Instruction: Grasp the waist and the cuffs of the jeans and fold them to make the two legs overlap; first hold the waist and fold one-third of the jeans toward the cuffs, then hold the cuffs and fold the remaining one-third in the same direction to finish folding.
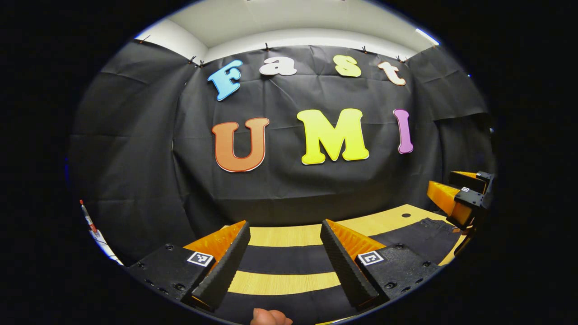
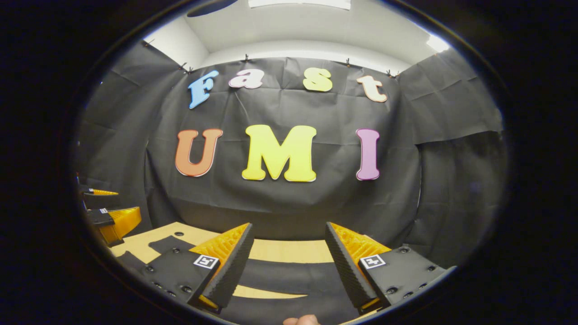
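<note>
Hovering spread wide, the left gripper (image 1: 285, 257) and right gripper (image 2: 289, 259) are hanging above the dark jeans (image 1: 289, 259) lying flat on the wooden table (image 1: 284, 235) just ahead; pinching waist and cuffs squarely seems wise.

The left gripper (image 1: 284, 257) is held level with its jaws wide apart. The right gripper (image 2: 286, 262) is level too, jaws apart.

A light wooden worktop (image 1: 289, 235) runs up to the booth's black cloth wall. Dark jeans (image 1: 284, 259) lie flat on it, two legs stretched side by side along the worktop with a strip of bare wood between them; the waist end (image 1: 424, 232) lies toward the right edge.
</note>
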Demonstrator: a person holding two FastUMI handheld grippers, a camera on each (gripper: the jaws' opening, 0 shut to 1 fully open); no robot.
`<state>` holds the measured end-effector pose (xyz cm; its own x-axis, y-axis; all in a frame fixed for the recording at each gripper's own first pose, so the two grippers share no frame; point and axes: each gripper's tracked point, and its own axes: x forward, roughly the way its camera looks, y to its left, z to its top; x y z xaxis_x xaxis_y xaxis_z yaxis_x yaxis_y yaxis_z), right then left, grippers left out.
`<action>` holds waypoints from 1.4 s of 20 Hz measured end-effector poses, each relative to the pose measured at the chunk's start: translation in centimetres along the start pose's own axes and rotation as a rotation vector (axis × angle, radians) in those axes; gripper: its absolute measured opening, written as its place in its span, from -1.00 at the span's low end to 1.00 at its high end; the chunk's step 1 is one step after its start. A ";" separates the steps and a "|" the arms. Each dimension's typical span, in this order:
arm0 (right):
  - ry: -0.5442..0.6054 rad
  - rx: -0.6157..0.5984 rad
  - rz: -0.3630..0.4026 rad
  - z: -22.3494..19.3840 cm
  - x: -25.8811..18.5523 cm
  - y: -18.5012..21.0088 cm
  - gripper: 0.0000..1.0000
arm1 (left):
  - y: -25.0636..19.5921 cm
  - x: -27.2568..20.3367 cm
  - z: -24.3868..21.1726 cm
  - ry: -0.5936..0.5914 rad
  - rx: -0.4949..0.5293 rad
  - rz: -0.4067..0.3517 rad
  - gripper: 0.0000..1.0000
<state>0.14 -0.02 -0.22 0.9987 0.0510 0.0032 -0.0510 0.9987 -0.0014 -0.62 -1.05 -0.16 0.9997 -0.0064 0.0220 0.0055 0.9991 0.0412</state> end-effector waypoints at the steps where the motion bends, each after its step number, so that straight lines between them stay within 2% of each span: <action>1: -0.003 0.002 0.004 0.1 0.0 -0.1 0.94 | 0.0 0.0 0.2 -0.004 0.001 0.002 1.00; 10: -0.007 -0.007 0.030 0.2 0.7 -0.4 0.94 | 0.8 0.2 0.1 0.006 0.017 0.042 1.00; 13: 0.007 0.001 0.040 -0.1 1.1 -0.3 0.94 | 2.8 -0.7 -1.7 0.075 -0.037 0.078 0.99; 16: 0.024 -0.008 0.053 -0.5 1.1 -0.2 0.94 | 6.1 -2.3 -5.4 0.203 -0.118 0.121 1.00; 19: 0.039 -0.006 0.036 -1.0 1.1 -0.7 0.93 | 9.6 -5.8 -11.6 0.435 -0.386 0.206 1.00; 21: 0.056 0.009 0.018 -1.6 0.8 -1.5 0.95 | 12.2 -8.4 -16.3 0.594 -0.576 0.317 1.00; 23: 0.070 0.015 -0.002 -1.9 0.5 -2.3 0.96 | 13.9 -11.0 -19.9 0.699 -0.791 0.426 1.00; 25: 0.079 0.013 -0.023 -2.2 0.6 -3.1 0.95 | 15.1 -12.8 -22.6 0.771 -0.989 0.519 0.99; 28: 0.084 0.005 -0.053 -2.3 0.7 -4.2 0.95 | 15.7 -14.6 -24.4 0.808 -1.168 0.590 0.98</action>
<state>1.09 -4.16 -2.47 0.9968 -0.0019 -0.0804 0.0020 1.0000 0.0015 -14.54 15.70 -24.21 0.6083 0.0270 -0.7933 -0.7551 0.3276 -0.5679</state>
